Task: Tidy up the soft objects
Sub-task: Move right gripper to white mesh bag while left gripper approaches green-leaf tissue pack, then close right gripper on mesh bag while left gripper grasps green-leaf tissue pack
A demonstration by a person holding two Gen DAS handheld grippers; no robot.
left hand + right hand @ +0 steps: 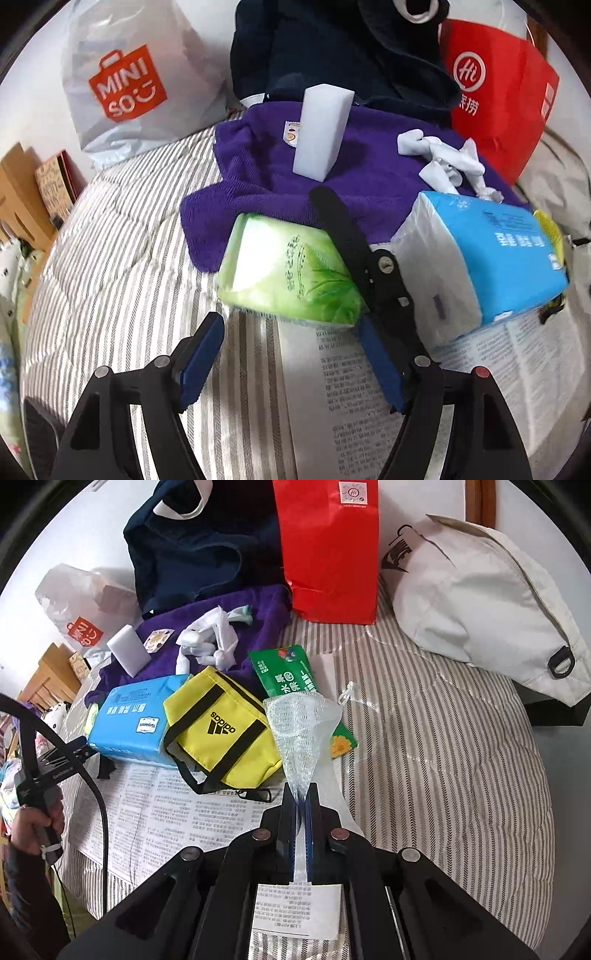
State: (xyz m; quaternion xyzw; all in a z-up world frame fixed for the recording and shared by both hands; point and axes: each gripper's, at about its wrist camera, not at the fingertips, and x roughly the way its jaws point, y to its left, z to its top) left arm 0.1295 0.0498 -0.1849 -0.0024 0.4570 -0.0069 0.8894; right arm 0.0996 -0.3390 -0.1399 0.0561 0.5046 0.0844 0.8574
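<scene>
In the left wrist view my left gripper (288, 325) stands open just in front of a green tissue pack (288, 273), with nothing between its pads. A black bar with a screw (369, 258) lies between that pack and a blue tissue pack (491, 251). Behind them a white sponge block (323, 133) and a knotted white cloth (443, 158) rest on a purple towel (266, 173). My right gripper (303, 794) is shut on the narrow end of a white mesh net (303, 731), which fans out above a yellow Adidas pouch (221, 731) and a green packet (288, 675).
Everything lies on striped bedding (443, 757) partly covered with newspaper (159, 812). At the back stand a Miniso bag (125, 85), a navy bag (192, 550), a red paper bag (328, 550) and a white cloth bag (487, 602). A person's hand (33, 823) is at the left.
</scene>
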